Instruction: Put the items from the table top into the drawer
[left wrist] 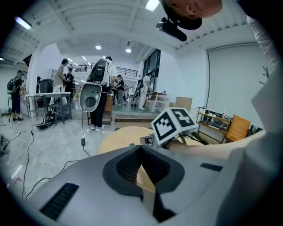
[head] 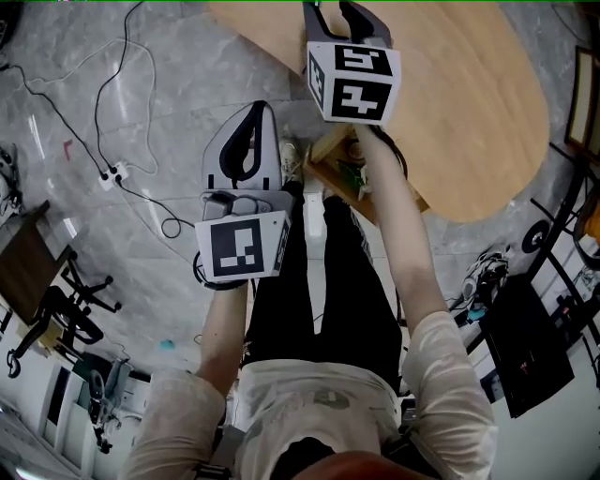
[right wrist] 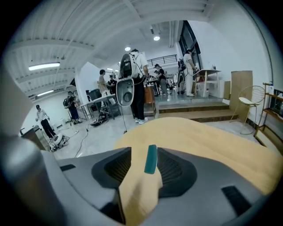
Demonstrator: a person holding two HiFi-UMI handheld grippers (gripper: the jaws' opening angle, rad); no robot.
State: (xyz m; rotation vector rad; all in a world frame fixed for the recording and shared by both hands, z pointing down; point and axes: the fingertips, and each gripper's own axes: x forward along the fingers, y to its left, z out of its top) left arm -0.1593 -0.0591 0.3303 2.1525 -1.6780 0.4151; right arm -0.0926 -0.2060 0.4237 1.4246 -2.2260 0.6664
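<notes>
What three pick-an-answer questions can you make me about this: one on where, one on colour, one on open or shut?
1. Where is the right gripper?
A. Over the table
B. Over the floor
C. Inside a drawer

2. What colour is the stick between its jaws?
A. Red
B. Teal
C. White

3. How do the right gripper's jaws stand?
A. Pressed together
B. Apart
C. Squeezing a cup

Answers:
1 A: the head view shows it above the wooden top.
2 B: the right gripper view shows a teal stick.
3 B: there is a gap on each side of the stick.
</notes>
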